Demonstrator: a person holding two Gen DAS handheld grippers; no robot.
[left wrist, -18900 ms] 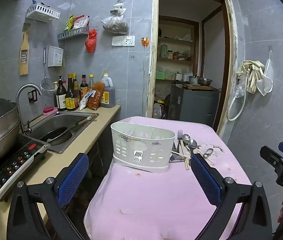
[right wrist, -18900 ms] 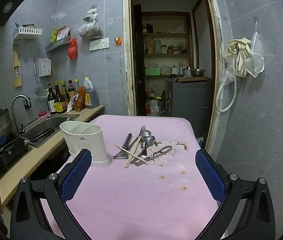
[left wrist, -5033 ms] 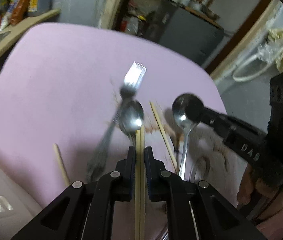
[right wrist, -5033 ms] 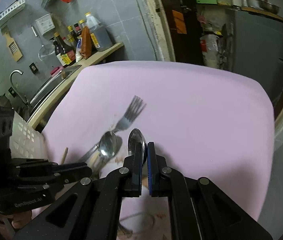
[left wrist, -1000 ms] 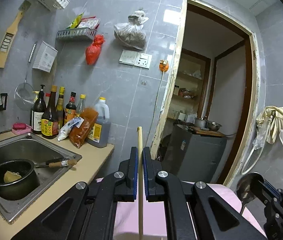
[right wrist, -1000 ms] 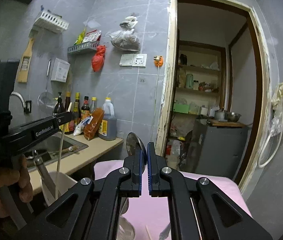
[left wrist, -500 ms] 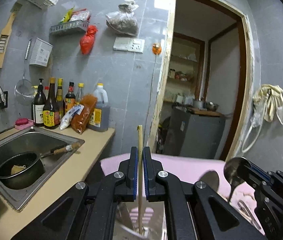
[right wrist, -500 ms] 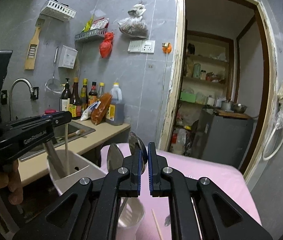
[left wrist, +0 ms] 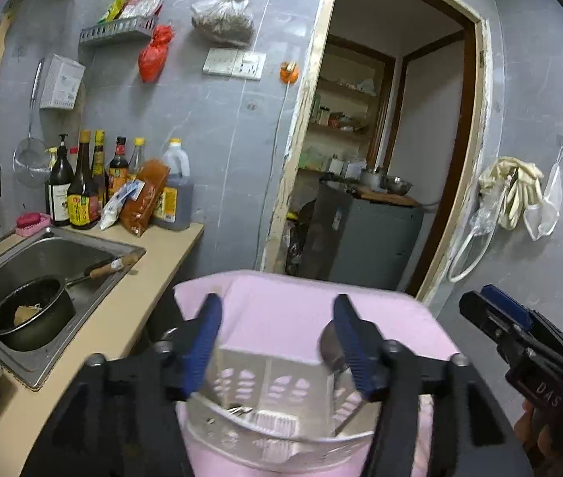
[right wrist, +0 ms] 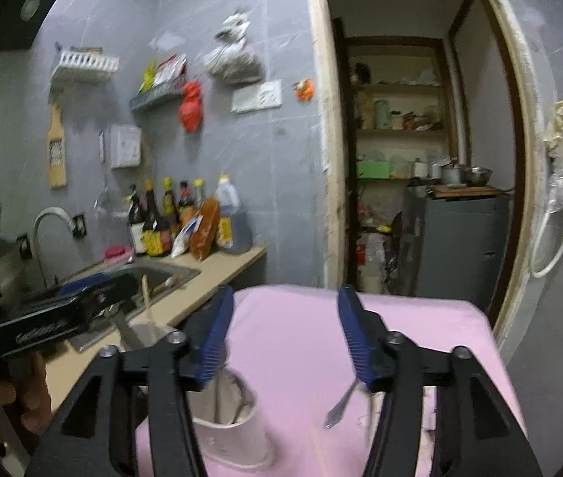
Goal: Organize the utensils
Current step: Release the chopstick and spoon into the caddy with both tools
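Left gripper (left wrist: pixel 275 342) jaws just opened, empty, above white caddy (left wrist: pixel 269 389) at 6 o'clock, right gripper (right wrist: pixel 283 338) just opened, empty, spoon (right wrist: pixel 341 401) at 5 o'clock on pink table (right wrist: pixel 297 318)

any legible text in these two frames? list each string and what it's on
"DAS" (cut off by the frame edge): on the right gripper, seen from the left wrist.
Lettering on the left gripper, seen from the right wrist: blurred, unreadable.
Labels on the sauce bottles: too small to read.
Label on the oil jug: too small to read.
Box on the wall: print unreadable.
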